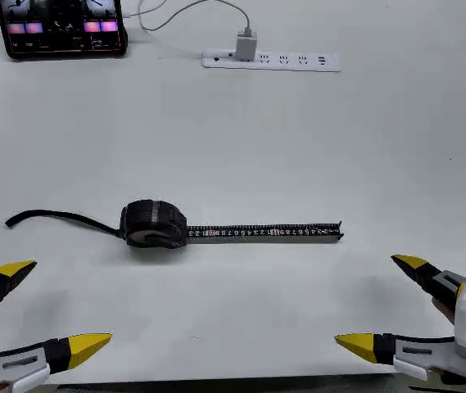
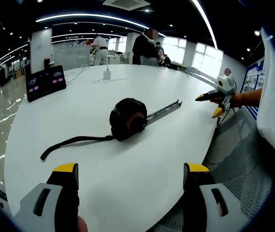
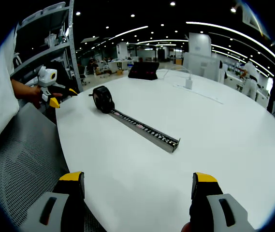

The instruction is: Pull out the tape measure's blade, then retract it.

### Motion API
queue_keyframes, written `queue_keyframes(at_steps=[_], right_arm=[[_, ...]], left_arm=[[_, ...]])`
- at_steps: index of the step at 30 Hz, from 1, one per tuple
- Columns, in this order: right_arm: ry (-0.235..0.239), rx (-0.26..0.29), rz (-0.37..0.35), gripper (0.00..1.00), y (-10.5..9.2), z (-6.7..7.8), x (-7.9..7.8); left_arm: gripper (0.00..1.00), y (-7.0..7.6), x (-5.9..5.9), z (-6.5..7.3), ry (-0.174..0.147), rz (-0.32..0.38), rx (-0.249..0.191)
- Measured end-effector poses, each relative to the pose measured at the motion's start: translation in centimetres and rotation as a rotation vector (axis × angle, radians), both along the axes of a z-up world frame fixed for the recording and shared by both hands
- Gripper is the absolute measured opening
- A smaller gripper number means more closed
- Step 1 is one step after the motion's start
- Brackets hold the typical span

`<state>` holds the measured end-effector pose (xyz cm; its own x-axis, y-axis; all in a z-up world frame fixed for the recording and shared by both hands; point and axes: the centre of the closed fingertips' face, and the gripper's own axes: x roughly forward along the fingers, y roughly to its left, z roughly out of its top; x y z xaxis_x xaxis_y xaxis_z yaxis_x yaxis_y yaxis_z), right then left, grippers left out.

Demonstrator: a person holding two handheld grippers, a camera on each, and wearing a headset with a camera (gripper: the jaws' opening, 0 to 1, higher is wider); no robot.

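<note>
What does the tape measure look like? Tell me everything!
The tape measure is round, black and plastic-looking, and stands on the white table. Its blade is pulled out along the table, to the right in the head view, numbers showing, ending in a small hook. A black strap trails left. Nothing grips it.

Head view looks down; both gripper views share the tape measure [image 1: 152, 223].

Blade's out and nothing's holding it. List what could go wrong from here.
1. The blade lies extended while the case is unheld; once released, it may snap back and spin the case.
2. The left gripper and right gripper are open, touching nothing; the rounded case could slip from a pinch.
3. The strap trails near the left gripper and might snag.
</note>
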<state>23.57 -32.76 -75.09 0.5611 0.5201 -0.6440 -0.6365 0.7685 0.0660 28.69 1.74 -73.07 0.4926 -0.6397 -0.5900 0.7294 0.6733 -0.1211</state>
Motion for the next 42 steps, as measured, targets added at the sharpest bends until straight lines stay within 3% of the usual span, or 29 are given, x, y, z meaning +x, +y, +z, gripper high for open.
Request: queue_keyframes(at_steps=[12,25,34,42], right_arm=[[-0.002,0.000,0.001,0.90,0.0,0.0,0.2],[-0.002,-0.001,0.009,0.89,0.1,0.0,0.3],[0.002,-0.004,0.004,0.89,-0.2,-0.1,0.2],[-0.003,-0.008,-0.006,0.89,-0.8,-0.1,0.6]], left_arm=[[0.87,-2.5,0.9,-0.5,0.001,0.043,0.003],[0.86,-4.9,2.8,-0.9,0.013,0.078,0.003],[0.84,-5.9,4.8,-0.6,0.022,0.104,-0.026],[0.83,-8.0,5.8,-0.5,0.027,0.115,-0.056]])
